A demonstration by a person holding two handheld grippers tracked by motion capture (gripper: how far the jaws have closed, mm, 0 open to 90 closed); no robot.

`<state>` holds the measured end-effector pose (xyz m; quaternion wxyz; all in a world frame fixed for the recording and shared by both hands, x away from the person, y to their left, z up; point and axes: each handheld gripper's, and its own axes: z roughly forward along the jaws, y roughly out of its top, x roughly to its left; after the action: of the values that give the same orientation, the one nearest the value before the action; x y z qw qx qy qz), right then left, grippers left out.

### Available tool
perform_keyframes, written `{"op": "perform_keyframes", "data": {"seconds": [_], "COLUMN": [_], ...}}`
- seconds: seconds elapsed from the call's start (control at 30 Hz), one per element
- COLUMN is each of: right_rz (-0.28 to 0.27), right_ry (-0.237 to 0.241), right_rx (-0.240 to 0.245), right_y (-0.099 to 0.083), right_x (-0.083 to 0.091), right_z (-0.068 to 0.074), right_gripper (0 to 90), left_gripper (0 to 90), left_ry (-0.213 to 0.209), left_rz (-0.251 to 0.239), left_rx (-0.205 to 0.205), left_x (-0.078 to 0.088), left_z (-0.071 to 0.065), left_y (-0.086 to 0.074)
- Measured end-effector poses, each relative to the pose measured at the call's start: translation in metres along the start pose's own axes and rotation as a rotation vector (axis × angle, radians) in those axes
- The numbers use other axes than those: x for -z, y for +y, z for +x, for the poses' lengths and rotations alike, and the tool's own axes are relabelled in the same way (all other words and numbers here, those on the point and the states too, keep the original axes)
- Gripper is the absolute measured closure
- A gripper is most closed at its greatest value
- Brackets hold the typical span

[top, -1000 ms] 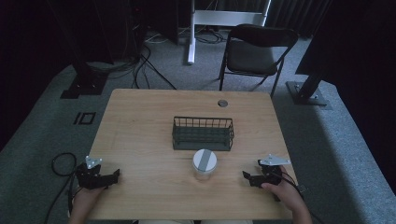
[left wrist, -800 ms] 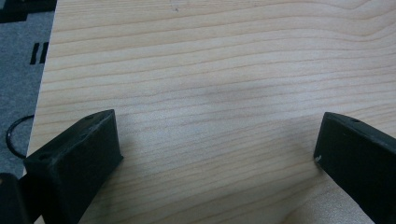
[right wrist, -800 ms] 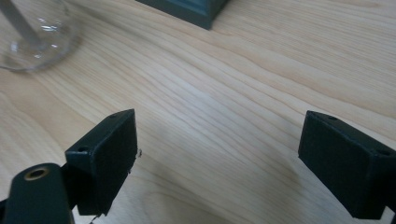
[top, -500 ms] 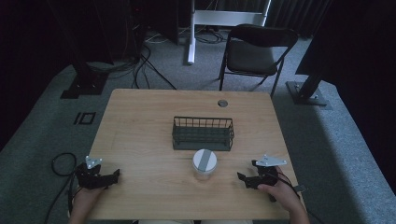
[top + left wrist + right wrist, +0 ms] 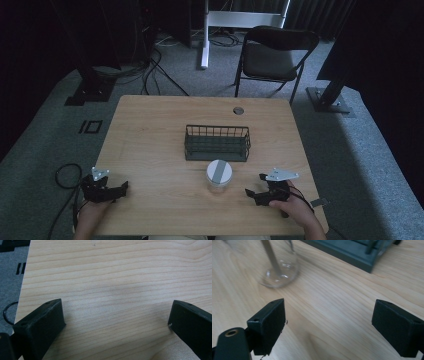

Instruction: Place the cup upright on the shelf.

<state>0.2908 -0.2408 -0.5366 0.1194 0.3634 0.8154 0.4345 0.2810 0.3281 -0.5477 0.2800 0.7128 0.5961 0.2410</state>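
Observation:
A clear glass jar (image 5: 218,176) with a white lid and a grey strip across it stands near the table's front middle; its base (image 5: 277,270) is blurred in the right gripper view. Just behind it sits a dark green wire basket (image 5: 217,142), whose base edge (image 5: 352,253) crosses the top of the right gripper view. My right gripper (image 5: 253,194) is open, low over the wood a short way right of the jar, with nothing between its jaws. My left gripper (image 5: 122,187) is open at the front left corner over bare wood (image 5: 115,315).
The wooden table (image 5: 150,135) has a round cable hole (image 5: 238,110) at its back right. A black folding chair (image 5: 272,55) stands behind the table. Cables (image 5: 65,175) lie on the grey floor to the left. Dark stands (image 5: 330,95) flank the table.
My right gripper has slid left toward the jar by a small distance. The left gripper, jar and basket have stayed where they were.

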Motion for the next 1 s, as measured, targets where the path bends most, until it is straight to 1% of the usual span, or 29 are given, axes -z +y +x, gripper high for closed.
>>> {"op": "perform_keyframes", "data": {"seconds": [0.1, 0.13, 0.17, 0.47, 0.57, 0.67, 0.8, 1.0], "right_rz": [-0.006, -0.006, -0.01, -0.024, -0.022, -0.029, -0.038, -0.06], "right_ry": [0.016, 0.016, 0.026, 0.046, 0.04, 0.056, 0.067, 0.074], "right_rx": [0.017, 0.017, 0.024, 0.055, 0.071, 0.072, 0.093, 0.104], "right_y": [0.002, 0.002, 0.003, 0.008, 0.008, 0.009, 0.011, 0.014], "right_x": [-0.004, -0.004, -0.007, -0.014, -0.017, -0.02, -0.024, -0.032], "right_z": [0.007, 0.007, 0.011, 0.023, 0.027, 0.031, 0.039, 0.049], "right_gripper": [11.4, 11.4, 11.5, 11.5, 11.5, 11.5, 11.4, 11.5], "left_gripper": [0.6, 0.6, 0.6, 0.6, 0.6, 0.6, 0.6, 0.6], "left_ry": [0.0, 0.0, 0.0, 0.0, 0.0, 0.0, 0.0, 0.0], "left_rz": [0.0, 0.0, 0.0, 0.0, 0.0, 0.0, 0.0, 0.0], "left_rx": [0.0, 0.001, 0.0, 0.001, 0.001, 0.001, 0.001, 0.001], "left_x": [0.0, 0.0, 0.0, 0.0, 0.0, 0.0, 0.0, 0.0], "left_z": [0.0, 0.0, 0.0, 0.0, 0.0, 0.0, 0.0, 0.0], "left_y": [0.0, 0.0, 0.0, 0.0, 0.0, 0.0, 0.0, 0.0]}}
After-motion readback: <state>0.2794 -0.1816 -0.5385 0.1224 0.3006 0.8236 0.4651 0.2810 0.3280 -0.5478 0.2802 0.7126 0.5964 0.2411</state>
